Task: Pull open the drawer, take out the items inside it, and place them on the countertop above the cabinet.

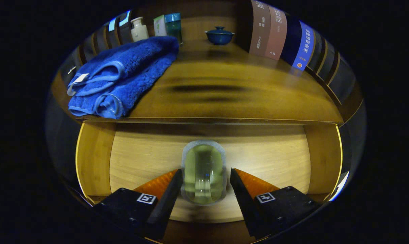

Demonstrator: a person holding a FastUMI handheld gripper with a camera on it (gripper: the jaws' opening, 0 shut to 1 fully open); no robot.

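Wooden cabinet shelving sets the scene, with the drawer (96, 162) pulled open under the counter (224, 98). On the drawer floor lies a clear glass (203, 174), apparently on its side, between the fingers of the hand-held gripper (203, 184), which stands open with a gap on either side and has hold of nothing. To grasp well, ease forward until the fingers flank the glass's middle, close slowly and squarely so the smooth wall does not squirt out, then lift clear of the drawer front. A folded blue towel (123, 78) already lies on the counter's left, so the bare middle suits the placement. Farther back stand a blue lidded bowl (219, 35), a white jar (139, 29) and books (279, 32).
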